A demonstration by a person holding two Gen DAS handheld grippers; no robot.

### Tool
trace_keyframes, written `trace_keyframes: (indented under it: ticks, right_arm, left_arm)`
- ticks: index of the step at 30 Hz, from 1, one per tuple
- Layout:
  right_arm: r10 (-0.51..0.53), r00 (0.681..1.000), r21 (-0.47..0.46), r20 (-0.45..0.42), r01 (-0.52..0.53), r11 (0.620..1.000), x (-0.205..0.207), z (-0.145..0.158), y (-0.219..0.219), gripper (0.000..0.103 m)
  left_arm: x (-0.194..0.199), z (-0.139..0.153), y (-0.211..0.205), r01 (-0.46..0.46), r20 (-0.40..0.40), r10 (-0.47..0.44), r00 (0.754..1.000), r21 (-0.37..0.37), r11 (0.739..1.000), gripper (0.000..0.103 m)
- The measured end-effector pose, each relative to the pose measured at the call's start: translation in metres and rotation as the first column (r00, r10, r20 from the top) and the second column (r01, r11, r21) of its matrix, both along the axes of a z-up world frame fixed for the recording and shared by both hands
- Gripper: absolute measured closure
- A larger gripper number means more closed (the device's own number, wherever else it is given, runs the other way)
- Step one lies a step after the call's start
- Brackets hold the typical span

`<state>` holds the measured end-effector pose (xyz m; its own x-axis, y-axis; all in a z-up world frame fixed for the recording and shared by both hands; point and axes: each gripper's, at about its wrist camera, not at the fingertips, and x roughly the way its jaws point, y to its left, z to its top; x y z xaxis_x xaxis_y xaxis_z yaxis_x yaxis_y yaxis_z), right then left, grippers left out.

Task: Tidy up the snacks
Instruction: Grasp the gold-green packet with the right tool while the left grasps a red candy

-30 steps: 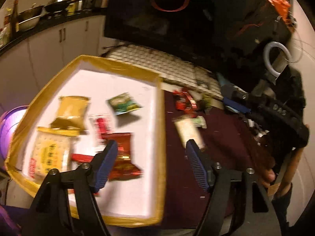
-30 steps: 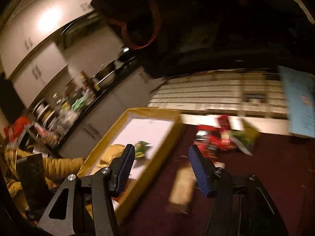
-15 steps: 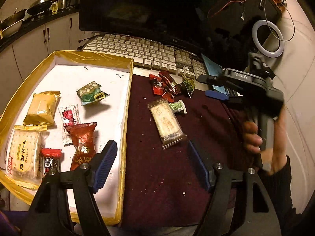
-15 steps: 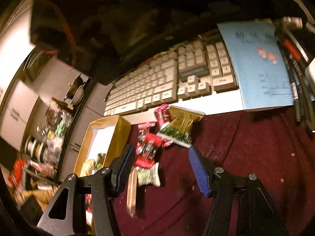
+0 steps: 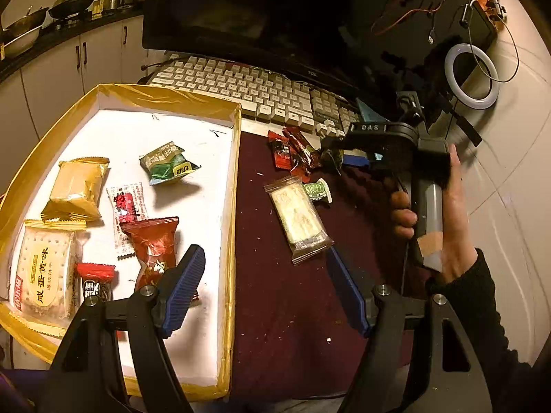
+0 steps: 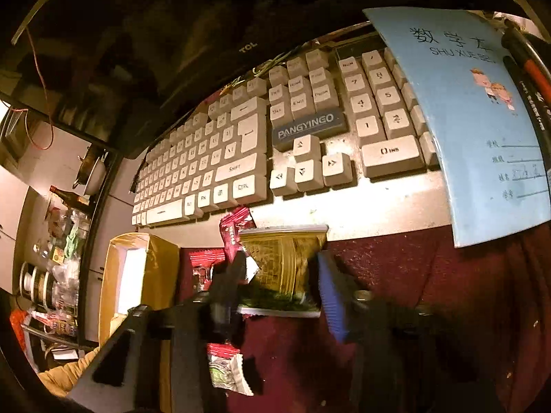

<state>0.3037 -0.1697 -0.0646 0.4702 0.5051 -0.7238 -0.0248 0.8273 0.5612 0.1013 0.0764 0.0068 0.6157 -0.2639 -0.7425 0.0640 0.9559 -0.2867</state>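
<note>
A dark monitor (image 6: 206, 34) marked TCL stands at the back of the desk, and before it lies a pale keyboard (image 6: 275, 144) with a PANGYINGO badge, its right end under a blue notebook (image 6: 465, 120) printed SHU XUE. On the left, a gold-edged tray (image 5: 234, 206) holds six snacks, among them a cracker pack (image 5: 44, 272) with yellow Chinese characters in its near left corner. Its white floor is bare along the far edge and the right wall. On the maroon cloth (image 5: 282, 309) right of the tray lies a clear biscuit bar (image 5: 298, 220), a small green sweet (image 5: 316, 191) touching its far end, red wrappers (image 5: 292, 153) at the keyboard's front edge.

The left gripper (image 5: 265, 289) hovers wide open and empty over the tray's right wall. The right gripper (image 6: 282, 285), tipped down by a hand (image 5: 447, 213) on its handle, straddles a green-gold packet (image 6: 286, 265) by the keyboard's front edge; whether the pads press it, I cannot tell.
</note>
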Motion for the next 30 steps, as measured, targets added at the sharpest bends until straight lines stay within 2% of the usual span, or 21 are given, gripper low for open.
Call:
trace_keyframes:
  ticks: [4, 9, 12, 16, 20, 23, 24, 28, 30]
  right_arm:
    - [0.000, 0.999, -0.006, 0.054, 0.001, 1.000, -0.029, 0.010, -0.010, 0.069]
    - [-0.028, 0.988, 0.005, 0.151, 0.028, 1.000, -0.094, 0.016, -0.039, 0.069]
    - [-0.052, 0.982, 0.027, 0.183, 0.048, 0.998, -0.124, 0.010, -0.052, 0.069]
    - [-0.068, 0.968, 0.054, 0.242, 0.057, 0.997, -0.150, 0.002, -0.055, 0.070]
    - [-0.077, 0.942, 0.045, 0.327, 0.066, 0.997, -0.161, 0.010, -0.055, 0.070]
    - [-0.057, 0.954, 0.052, 0.296, 0.044, 0.998, -0.154, 0.005, -0.052, 0.070]
    - [-0.057, 0.955, 0.064, 0.291, 0.040, 0.997, -0.153, 0.003, -0.054, 0.070]
    - [-0.038, 0.956, 0.069, 0.292, 0.019, 0.997, -0.153, 0.003, -0.052, 0.070]
    - [-0.030, 0.955, 0.068, 0.295, 0.010, 0.998, -0.154, 0.003, -0.051, 0.070]
  left_arm:
    - [0.004, 0.002, -0.006, 0.026, -0.006, -0.026, 1.000, -0.003, 1.000, 0.030]
    - [0.023, 0.002, -0.026, 0.063, -0.035, -0.062, 0.997, 0.032, 0.997, 0.030]
    - [0.041, -0.001, -0.041, 0.093, -0.059, -0.088, 0.994, 0.080, 0.992, 0.031]
    - [0.072, -0.006, -0.059, 0.092, -0.095, -0.076, 0.993, 0.172, 0.981, 0.031]
    - [0.111, -0.014, -0.065, 0.077, -0.144, -0.045, 0.989, 0.224, 0.971, 0.032]
    - [0.135, -0.019, -0.075, 0.079, -0.166, -0.036, 0.986, 0.262, 0.962, 0.034]
    - [0.142, -0.021, -0.079, 0.078, -0.171, -0.031, 0.985, 0.281, 0.957, 0.038]
    - [0.166, -0.032, -0.103, 0.107, -0.185, -0.041, 0.982, 0.360, 0.927, 0.046]
    - [0.173, -0.038, -0.116, 0.125, -0.186, -0.051, 0.981, 0.410, 0.903, 0.047]
